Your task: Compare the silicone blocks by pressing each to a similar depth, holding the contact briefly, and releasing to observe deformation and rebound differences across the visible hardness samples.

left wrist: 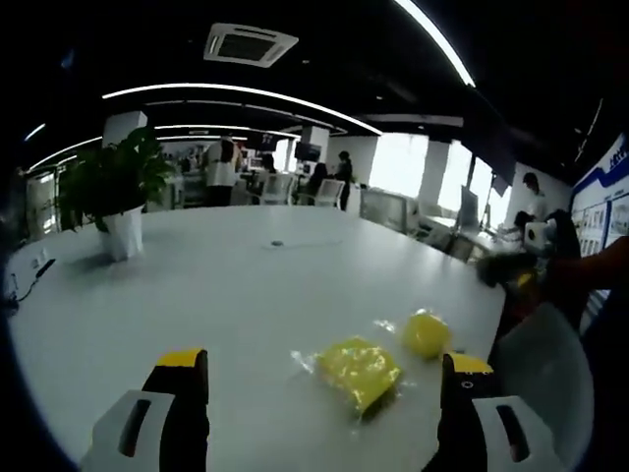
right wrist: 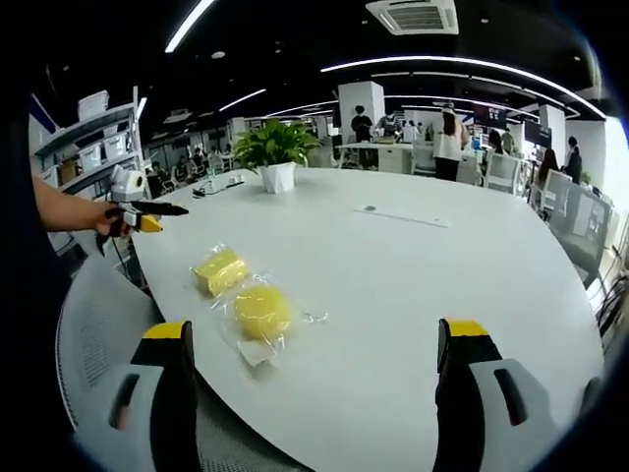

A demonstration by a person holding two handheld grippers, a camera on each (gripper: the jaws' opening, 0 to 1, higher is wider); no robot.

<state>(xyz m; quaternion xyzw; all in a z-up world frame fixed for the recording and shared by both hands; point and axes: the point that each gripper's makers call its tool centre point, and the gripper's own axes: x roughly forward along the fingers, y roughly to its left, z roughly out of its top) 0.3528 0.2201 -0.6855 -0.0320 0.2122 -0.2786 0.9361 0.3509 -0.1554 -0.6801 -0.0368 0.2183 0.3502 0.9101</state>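
Blocks: two yellow ones in clear wrap, square [right wrist: 219, 269] and round [right wrist: 261, 311], near white table's [right wrist: 413, 295] edge. Left gripper [left wrist: 324, 393] wide open, holding nothing. Right gripper [right wrist: 313, 364] likewise. Potted plant [right wrist: 275, 149] far behind. Grey chair [right wrist: 98, 334] seen from right gripper view.

left view: over table [left wrist: 197, 295], right view: opposite side | shared: yellow blocks [right wrist: 241, 293]
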